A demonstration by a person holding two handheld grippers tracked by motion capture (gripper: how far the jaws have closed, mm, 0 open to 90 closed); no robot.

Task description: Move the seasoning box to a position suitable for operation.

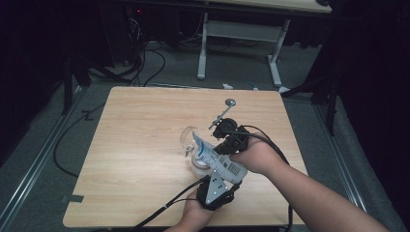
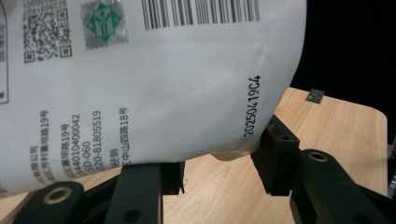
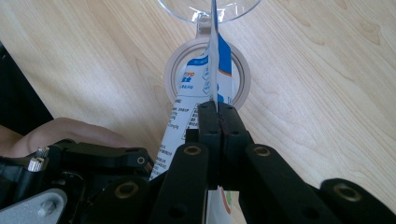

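A: Pouch (image 1: 218, 162) — one of them, white with blue print, held tilted above the worktop (image 1: 140, 145), its top corner tipped into the one clear glass (image 1: 189, 139).

B: How will it handle?

A: Soft and floppy, I judge, probably light, with a slick film skin. Best taken by a flat sealed edge and the bulging bottom.

B: And the fingers?

A: The right gripper (image 3: 217, 116) is clenched on the pouch's thin edge. The left gripper (image 2: 219, 163) straddles the bulging bottom end, fingers (image 2: 275, 158) pressing its sides. Two grippers, one round white base (image 3: 173, 74) beneath the glass.
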